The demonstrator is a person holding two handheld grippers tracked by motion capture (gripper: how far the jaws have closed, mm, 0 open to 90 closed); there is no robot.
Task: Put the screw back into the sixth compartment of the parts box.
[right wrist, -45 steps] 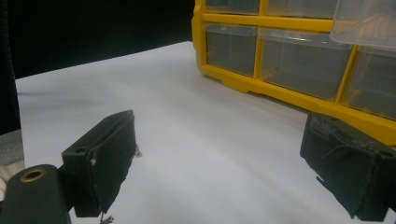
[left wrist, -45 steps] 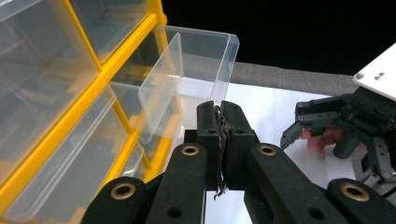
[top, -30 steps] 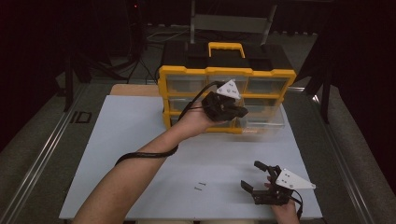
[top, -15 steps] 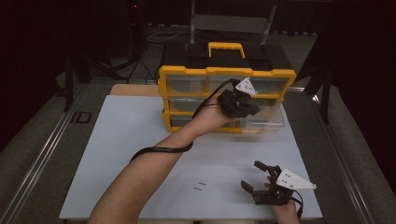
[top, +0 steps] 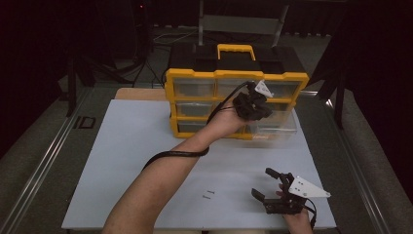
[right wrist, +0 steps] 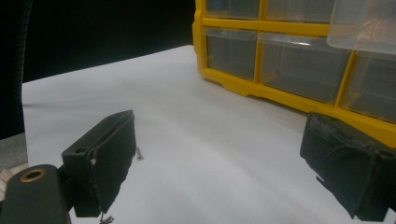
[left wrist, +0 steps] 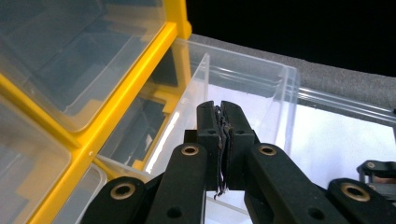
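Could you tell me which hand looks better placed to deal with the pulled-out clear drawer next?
Left: the left gripper, jaws shut, hovers over the clear drawer; the right gripper sits open near the table's front edge.

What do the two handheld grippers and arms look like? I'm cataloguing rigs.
Both the left gripper and the right gripper are black with two blocky jaws, brass-coloured pivot pins, a grey three-cornered plate on top and a trailing black cable. The forearms are unsleeved.
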